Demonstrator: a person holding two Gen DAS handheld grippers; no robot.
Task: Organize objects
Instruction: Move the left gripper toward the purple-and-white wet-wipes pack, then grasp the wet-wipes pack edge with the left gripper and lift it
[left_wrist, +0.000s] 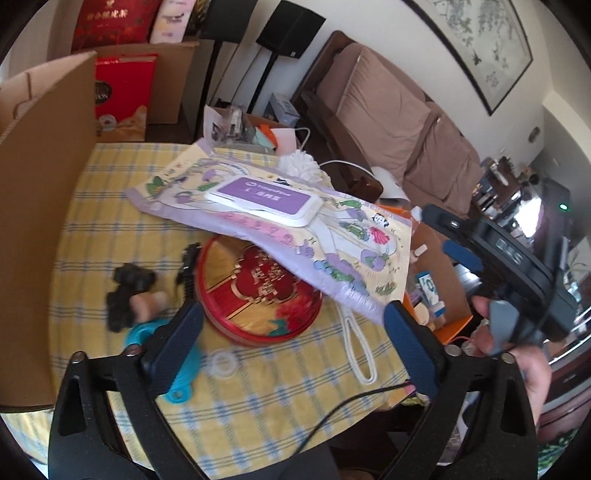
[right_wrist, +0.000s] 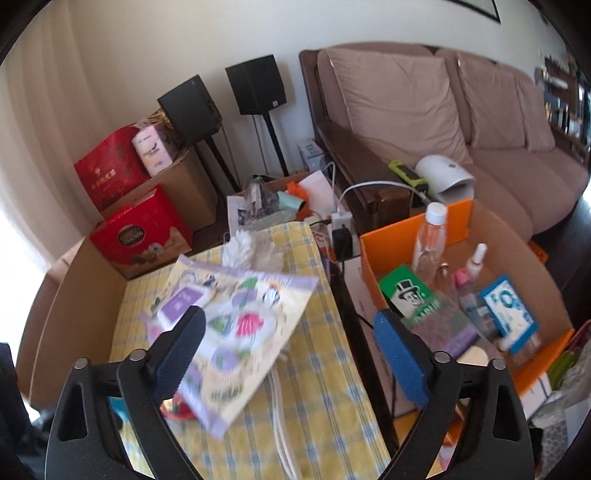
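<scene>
Covering red tin: wipes pack, cardboard wall alongside.

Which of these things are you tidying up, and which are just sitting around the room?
For the tidying:
- wipes pack lying on the red tin
- black toy
- white cord
- orange box with bottles in it
- left tongs and right tongs, both open

Just sitting around:
- sofa
- speakers
- red gift boxes
- wall picture
</scene>
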